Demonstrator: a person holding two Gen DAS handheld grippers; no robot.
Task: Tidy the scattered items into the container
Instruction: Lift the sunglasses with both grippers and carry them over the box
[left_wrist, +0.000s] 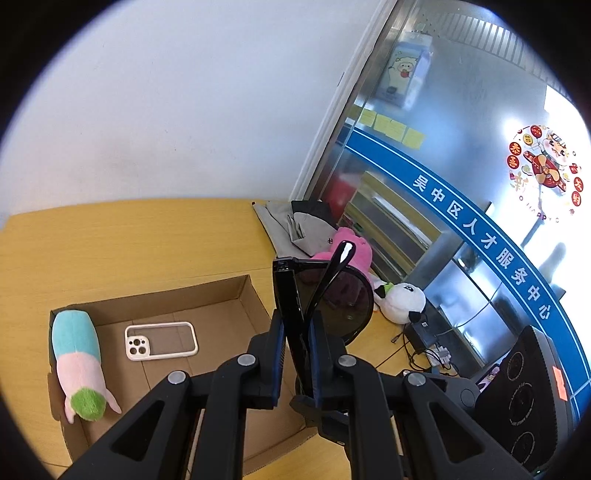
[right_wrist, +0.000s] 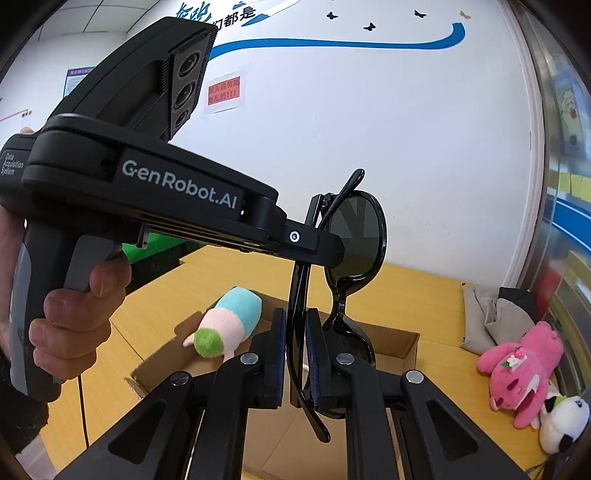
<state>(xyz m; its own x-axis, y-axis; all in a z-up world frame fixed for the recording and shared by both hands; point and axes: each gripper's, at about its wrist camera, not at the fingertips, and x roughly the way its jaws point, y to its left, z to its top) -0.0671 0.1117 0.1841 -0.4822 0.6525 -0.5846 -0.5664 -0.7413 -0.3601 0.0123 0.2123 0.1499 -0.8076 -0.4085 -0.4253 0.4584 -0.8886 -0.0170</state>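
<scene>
Over a yellow wooden table (left_wrist: 110, 243), above the cardboard box (left_wrist: 221, 295), black sunglasses (left_wrist: 343, 299) are pinched by both left gripper (left_wrist: 297, 350) and right gripper (right_wrist: 295, 350); judged light, rigid-framed, scratch-prone, best held by frame, not lens.

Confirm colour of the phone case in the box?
White rim, clear back: the phone case in the cardboard box. Left wrist view shows it best.

A white wall (left_wrist: 177, 103) filled the upper left of the left wrist view — below it lay a yellow wooden tabletop (left_wrist: 129, 243). At right stood a glass partition (left_wrist: 461, 155) crossed by a blue band (left_wrist: 491, 243) with white characters — daylight glared through.
</scene>
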